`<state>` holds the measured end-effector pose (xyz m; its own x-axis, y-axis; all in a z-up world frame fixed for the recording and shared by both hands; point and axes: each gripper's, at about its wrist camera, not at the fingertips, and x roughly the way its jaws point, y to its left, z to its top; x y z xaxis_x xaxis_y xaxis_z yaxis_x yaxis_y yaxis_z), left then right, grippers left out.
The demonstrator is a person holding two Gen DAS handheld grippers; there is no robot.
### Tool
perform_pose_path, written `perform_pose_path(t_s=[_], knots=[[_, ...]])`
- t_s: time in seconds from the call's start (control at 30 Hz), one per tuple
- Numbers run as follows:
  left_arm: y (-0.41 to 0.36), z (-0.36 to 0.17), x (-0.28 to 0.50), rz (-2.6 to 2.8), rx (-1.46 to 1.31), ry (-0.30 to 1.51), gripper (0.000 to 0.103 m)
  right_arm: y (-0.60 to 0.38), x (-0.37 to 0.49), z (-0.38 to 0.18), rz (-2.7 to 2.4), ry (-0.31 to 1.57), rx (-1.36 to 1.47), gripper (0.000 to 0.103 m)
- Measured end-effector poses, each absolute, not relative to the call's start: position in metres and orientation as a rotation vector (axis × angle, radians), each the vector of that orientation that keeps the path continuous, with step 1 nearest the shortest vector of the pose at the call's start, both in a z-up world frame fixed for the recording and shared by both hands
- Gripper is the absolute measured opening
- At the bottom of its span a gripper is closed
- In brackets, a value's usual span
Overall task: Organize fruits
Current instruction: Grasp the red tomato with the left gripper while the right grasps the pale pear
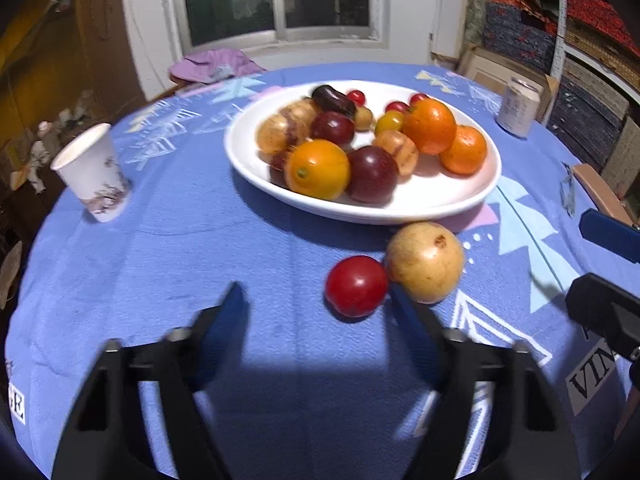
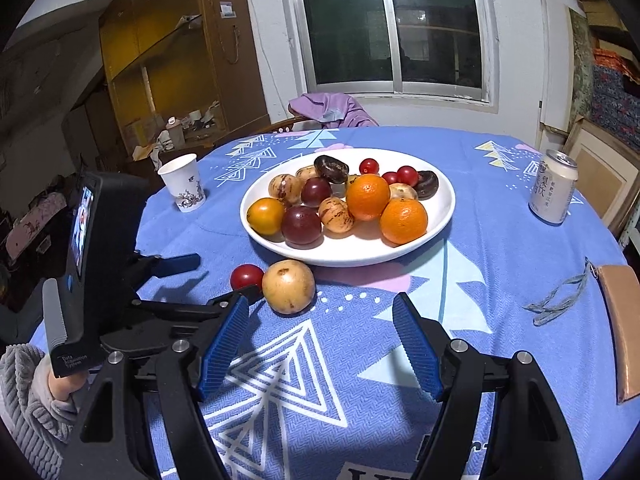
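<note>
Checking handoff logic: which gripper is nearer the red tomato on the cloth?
Left. The left gripper has the red tomato just ahead, by its right-hand finger. The right gripper sits farther back, the yellow fruit before it.

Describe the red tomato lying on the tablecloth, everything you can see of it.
The red tomato is small, round, smooth and glossy, whole and unmarked. It lies on the blue patterned tablecloth, just outside the white plate, resting against a larger yellowish fruit. One blue finger of the left gripper stands close beside it; nothing grips it.
</note>
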<state>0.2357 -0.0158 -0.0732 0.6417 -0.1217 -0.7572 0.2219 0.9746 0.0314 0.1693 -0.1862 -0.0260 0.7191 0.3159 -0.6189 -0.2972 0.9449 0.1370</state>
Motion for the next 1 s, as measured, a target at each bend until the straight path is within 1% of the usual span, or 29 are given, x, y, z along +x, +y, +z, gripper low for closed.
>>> perform_pose_path(t_s=[0.07, 0.1, 0.2, 0.57, 0.63, 0.73, 1.0], knots=[[-0.018, -0.077, 0.240, -0.223, 0.124, 0.880, 0.048, -0.185, 0.169, -0.027, 0.343, 0.695, 0.022, 0.076], [-0.018, -0.077, 0.240, -0.227, 0.122, 0.885, 0.046, -0.184, 0.169, -0.027, 0.344, 0.696, 0.018, 0.076], [-0.016, -0.077, 0.241, -0.238, 0.104, 0.884, 0.044, -0.184, 0.169, -0.028, 0.344, 0.697, 0.016, 0.076], [-0.011, -0.077, 0.245, -0.269, 0.046, 0.884, 0.044, -0.182, 0.170, -0.029, 0.347, 0.703, 0.007, 0.076], [-0.010, -0.077, 0.246, -0.273, 0.032, 0.882, 0.042, -0.182, 0.170, -0.029, 0.350, 0.702, 0.003, 0.076], [-0.006, -0.076, 0.247, -0.287, 0.004, 0.874, 0.031, -0.181, 0.170, -0.030, 0.350, 0.704, 0.002, 0.076], [0.003, -0.064, 0.237, -0.220, 0.030, 0.824, 0.031, -0.162, 0.178, -0.040, 0.352, 0.721, -0.036, 0.076]])
